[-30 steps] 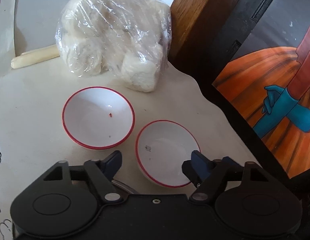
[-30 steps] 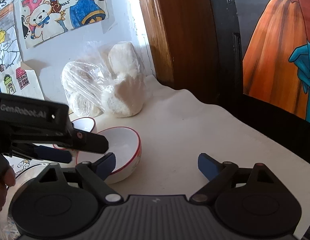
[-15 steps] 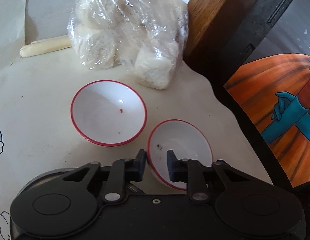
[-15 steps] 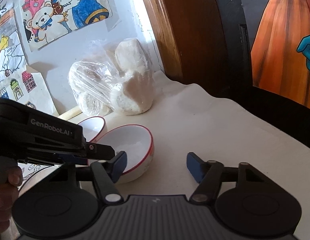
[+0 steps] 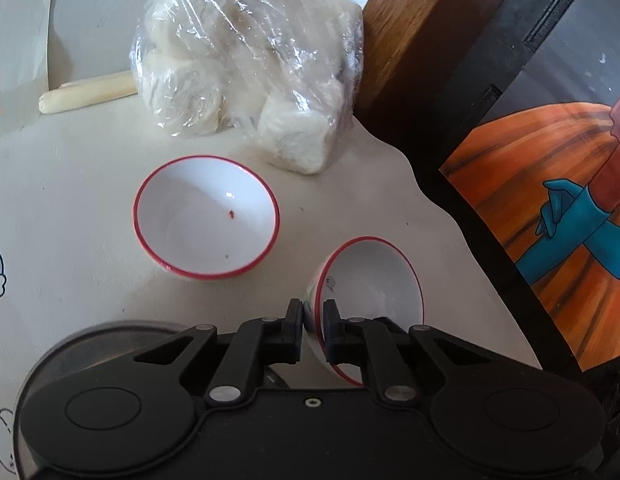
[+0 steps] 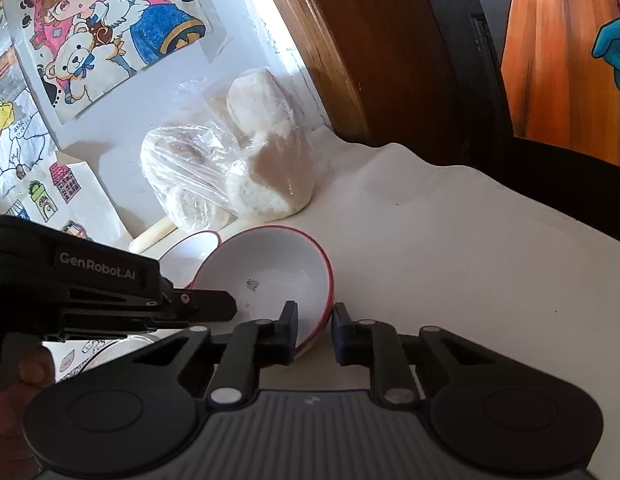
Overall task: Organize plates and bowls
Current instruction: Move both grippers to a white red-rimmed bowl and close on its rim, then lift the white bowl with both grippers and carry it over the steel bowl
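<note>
your left gripper is pinching the near rim of a red-rimmed bowl, one finger inside the rim and one outside, jaws closed tight on it. the bowl is tilting, its right side lifted and its opening turned toward the left in the left wrist view. in the right wrist view the same tilted bowl is sitting between the two tools, and your right gripper is straddling its lower right rim with the jaws narrowed around it; you cannot tell from here whether the pads are actually pressing on the rim. your left hand is wrapping the handle of the left tool at the left edge. under the left tool, a round metal plate is showing its edge. just beyond the tilted bowl, a second red-rimmed bowl is resting upright on the pale tablecloth, apart from the first. farther back, a clear bag of white buns is leaning by the wooden frame, with a pale rolled stick beside it.
</note>
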The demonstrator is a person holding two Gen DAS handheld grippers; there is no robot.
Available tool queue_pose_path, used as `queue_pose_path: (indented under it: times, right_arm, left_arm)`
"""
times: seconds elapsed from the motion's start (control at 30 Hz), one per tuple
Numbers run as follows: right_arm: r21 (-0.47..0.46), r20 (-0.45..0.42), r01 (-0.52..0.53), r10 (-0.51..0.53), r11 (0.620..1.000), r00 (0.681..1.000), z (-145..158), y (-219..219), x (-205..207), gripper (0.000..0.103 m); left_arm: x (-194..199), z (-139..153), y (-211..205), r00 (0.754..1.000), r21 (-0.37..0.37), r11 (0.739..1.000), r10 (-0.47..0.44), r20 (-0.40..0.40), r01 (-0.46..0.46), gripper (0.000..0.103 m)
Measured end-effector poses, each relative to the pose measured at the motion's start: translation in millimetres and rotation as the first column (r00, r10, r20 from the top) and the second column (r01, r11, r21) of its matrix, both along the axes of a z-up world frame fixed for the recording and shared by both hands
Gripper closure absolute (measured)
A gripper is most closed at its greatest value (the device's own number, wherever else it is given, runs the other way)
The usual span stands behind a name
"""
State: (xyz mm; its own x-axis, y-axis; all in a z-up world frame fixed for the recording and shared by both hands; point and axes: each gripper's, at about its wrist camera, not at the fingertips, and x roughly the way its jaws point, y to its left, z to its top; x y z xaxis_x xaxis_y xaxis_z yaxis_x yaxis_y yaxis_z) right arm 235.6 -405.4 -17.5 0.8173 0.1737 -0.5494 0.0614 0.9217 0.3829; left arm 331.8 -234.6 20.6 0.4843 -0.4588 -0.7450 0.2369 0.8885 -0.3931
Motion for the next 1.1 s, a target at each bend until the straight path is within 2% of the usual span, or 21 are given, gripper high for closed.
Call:
queue_pose_path:
  times: [0.13, 0.47, 0.83, 1.1]
  right_arm:
    - [0.014, 0.005, 0.002, -0.002, 1.0, 1.0, 2, -1, -8, 0.086]
    - [0.006, 0.069, -0.029, 0.028, 1.0, 0.997, 30, 17, -39, 0.086]
    - [-0.044, 0.137, -0.099, 0.104, 0.994, 0.985, 61, 55, -70, 0.086]
    - [-0.077, 0.154, -0.157, 0.167, 0.985, 0.974, 77, 97, -90, 0.086]
  left_arm:
    - [-10, 4, 8, 1.0, -0.022, 1.0, -0.003, -0.008, 0.002, 0.092]
    - [-54, 38, 37, 0.998, -0.064, 0.998, 0.014, 0.067, -0.009, 0.091]
    - [-104, 62, 101, 0.991, -0.173, 0.983, 0.081, 0.103, -0.063, 0.091]
    - [-137, 65, 151, 0.983, -0.206, 0.974, 0.128, 0.133, -0.099, 0.091]
